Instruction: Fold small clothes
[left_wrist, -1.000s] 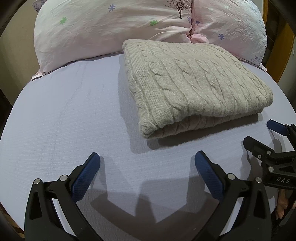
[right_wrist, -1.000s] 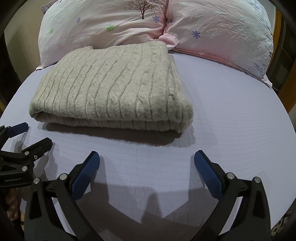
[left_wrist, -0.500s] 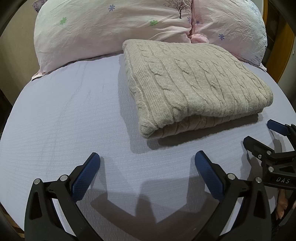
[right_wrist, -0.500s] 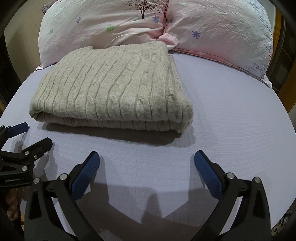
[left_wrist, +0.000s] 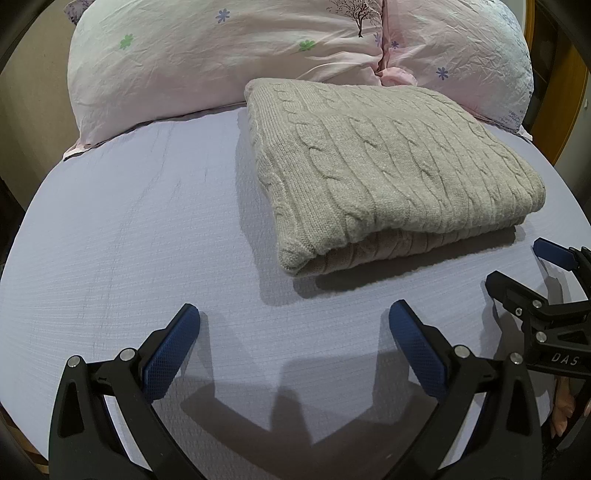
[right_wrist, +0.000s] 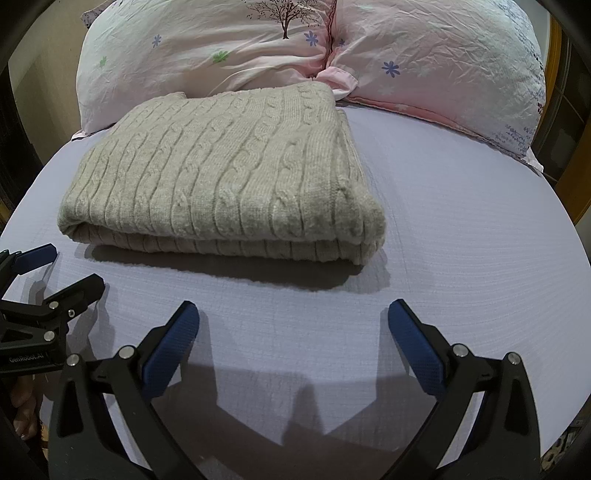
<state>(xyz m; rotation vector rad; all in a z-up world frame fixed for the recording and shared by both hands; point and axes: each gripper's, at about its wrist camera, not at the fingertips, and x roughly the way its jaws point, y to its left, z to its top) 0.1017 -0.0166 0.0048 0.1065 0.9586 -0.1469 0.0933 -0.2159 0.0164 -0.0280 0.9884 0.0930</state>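
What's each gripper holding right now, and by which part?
Nothing. Left gripper and right gripper are both open over the bedsheet, short of the folded sweater.

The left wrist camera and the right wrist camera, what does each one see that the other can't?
Only the left wrist view shows the bare lavender bedsheet to the sweater's left. Only the right wrist view shows the bare stretch to its right. Both show the folded beige cable-knit sweater, the pink flowered pillows, and the open left gripper and right gripper, neither holding anything.
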